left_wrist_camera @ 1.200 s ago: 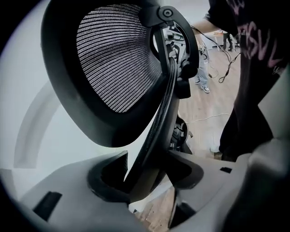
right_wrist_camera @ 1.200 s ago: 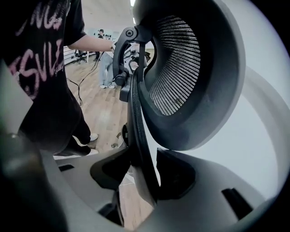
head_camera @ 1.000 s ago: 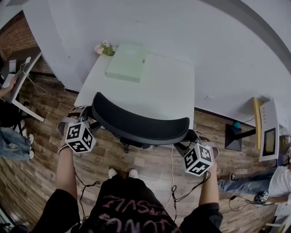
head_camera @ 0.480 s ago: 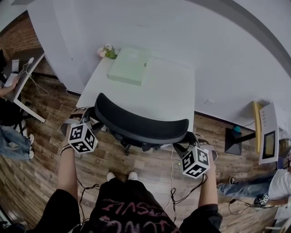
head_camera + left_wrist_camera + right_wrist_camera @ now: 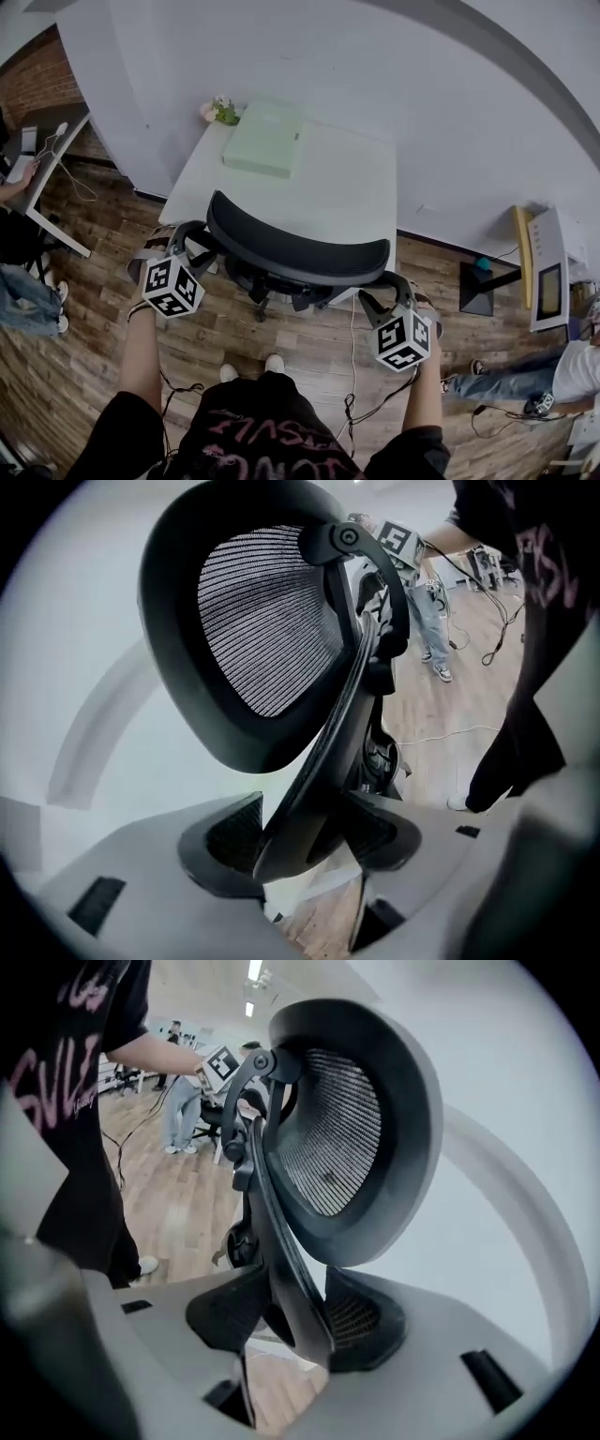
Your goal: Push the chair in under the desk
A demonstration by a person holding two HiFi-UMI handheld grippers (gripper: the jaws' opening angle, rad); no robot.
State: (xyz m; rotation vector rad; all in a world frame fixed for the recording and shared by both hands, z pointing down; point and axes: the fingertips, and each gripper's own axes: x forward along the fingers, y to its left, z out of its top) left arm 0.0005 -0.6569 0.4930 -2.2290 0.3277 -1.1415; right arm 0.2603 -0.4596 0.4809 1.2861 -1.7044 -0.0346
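Black office chair (image 5: 298, 253) stands dead ahead at the counter (image 5: 319, 178), the left tool (image 5: 298, 841) clamped on one strut (image 5: 323, 761). The right tool (image 5: 295, 1321) opens round another.

Right gripper (image 5: 293, 1322) jaws opening, chair back strut (image 5: 279, 1237) between them

Wall: plain white wall (image 5: 394, 66), lit evenly.
Brick: red brick section (image 5: 33, 80) at the white wall's left end.
Floor: dark wood planks (image 5: 84, 356) running out from the wall's foot.
Side table: white-topped table (image 5: 58, 155) in front of the brick.
Stand: small black stand (image 5: 483, 286) at the wall's foot, toward the right.
Unit: yellow-edged white unit with a screen (image 5: 548, 277), right of the stand.
Light: ceiling strips (image 5: 253, 971), lit, well away from the wall.
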